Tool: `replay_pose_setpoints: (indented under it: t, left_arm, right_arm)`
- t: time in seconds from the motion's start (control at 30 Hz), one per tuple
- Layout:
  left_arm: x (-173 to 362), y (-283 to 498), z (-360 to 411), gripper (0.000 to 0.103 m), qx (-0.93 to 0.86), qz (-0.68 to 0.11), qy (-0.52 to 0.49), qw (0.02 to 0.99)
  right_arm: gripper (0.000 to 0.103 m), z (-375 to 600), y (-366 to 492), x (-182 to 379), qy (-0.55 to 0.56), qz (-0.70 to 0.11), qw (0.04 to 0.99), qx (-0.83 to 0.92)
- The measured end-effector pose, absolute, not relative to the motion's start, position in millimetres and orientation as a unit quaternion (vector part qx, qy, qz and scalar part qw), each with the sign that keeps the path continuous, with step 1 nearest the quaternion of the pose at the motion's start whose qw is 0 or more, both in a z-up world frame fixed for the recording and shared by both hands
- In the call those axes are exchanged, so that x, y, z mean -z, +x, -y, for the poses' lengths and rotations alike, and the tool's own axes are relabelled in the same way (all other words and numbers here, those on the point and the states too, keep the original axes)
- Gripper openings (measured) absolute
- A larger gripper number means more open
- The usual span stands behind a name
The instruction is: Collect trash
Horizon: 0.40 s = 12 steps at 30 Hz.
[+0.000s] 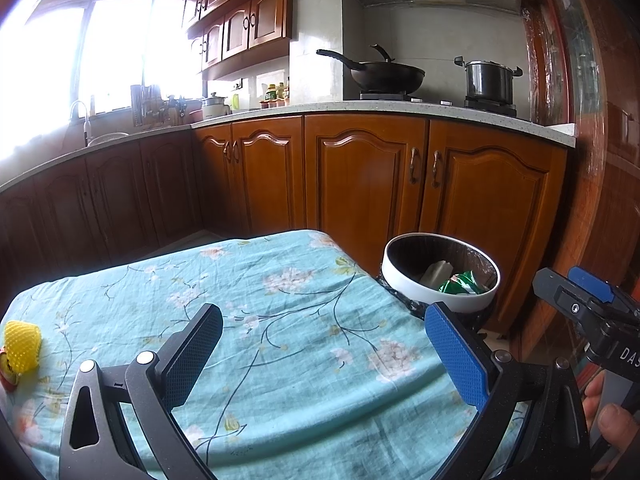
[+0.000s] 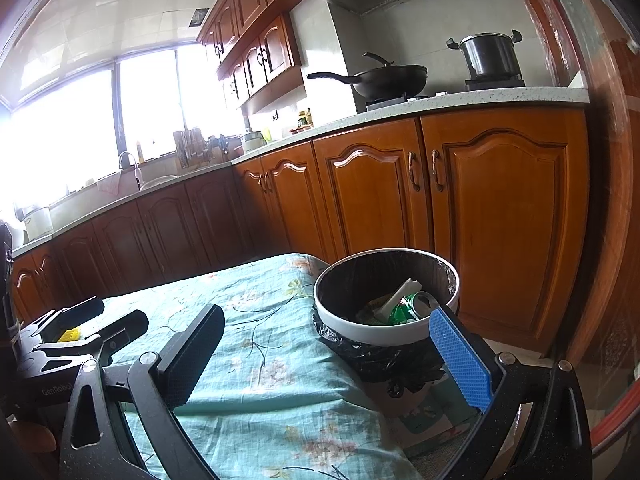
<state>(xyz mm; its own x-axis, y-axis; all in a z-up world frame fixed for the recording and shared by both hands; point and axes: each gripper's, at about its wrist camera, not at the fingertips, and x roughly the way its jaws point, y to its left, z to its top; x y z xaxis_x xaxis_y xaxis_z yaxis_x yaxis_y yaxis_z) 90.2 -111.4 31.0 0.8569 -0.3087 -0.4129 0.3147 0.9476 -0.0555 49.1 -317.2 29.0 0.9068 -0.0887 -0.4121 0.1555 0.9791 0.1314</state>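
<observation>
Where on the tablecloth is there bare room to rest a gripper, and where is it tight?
The tablecloth lies bare across its middle and far side, from the yellow foam net at its left edge to the corner beside the trash bin. The left gripper and right gripper are both open and empty. It is tight at the bin corner and around the net.

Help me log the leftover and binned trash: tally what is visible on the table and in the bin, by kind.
Yellow foam fruit net on the tablecloth: 1
Red and yellow scrap beside it, kind unclear: 1
Green can in the trash bin: 1
White crumpled piece in the bin: 1
Total: 4
Other bits lower in the bin are too dim to count.
</observation>
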Motion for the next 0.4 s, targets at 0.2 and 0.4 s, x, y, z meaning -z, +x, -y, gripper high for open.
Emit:
replay_pose_setpoints:
  t: [0.2,0.4]
  left_arm:
    - [-30.8,92.9,110.0,0.102,0.162,-0.215,0.005,0.963]
    - [-29.4,97.8,107.5,0.102,0.162,-0.225,-0.005,0.961]
  right_arm:
    - [0.103,318.2,53.3,-27.7,0.081,-0.209,0.973,0.06]
    - [0.103,317.3,56.4,-26.7,0.08,-0.215,0.972,0.059]
